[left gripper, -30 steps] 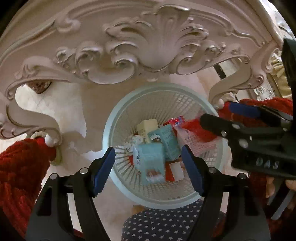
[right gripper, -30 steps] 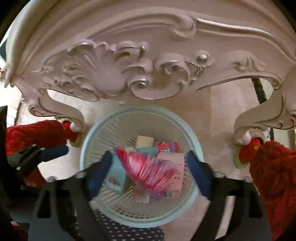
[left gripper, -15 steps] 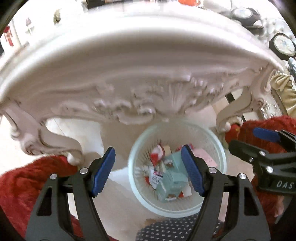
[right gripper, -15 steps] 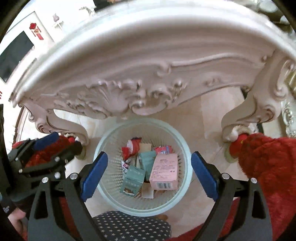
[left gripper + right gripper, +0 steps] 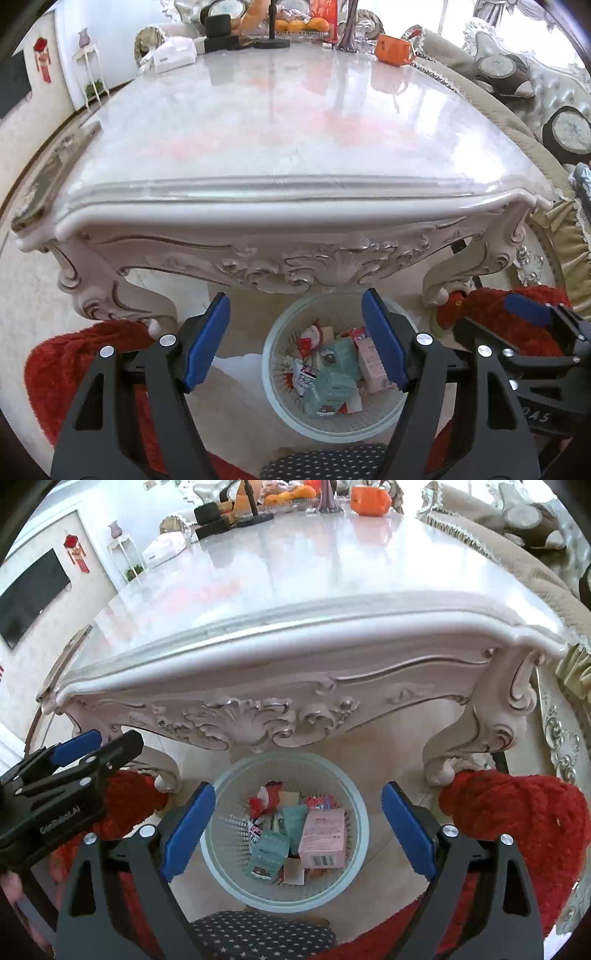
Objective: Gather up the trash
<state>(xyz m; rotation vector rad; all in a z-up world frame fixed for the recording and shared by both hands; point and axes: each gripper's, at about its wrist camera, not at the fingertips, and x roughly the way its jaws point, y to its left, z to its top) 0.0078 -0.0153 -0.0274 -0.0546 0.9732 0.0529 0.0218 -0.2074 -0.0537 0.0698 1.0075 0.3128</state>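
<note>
Trash sits heaped in the pale mesh basket on the floor under the carved table. Both the left gripper and right gripper hang above it, jaws wide and holding nothing. Any clumsy swing could knock the table's edge, or tip that light basket and spill everything
</note>
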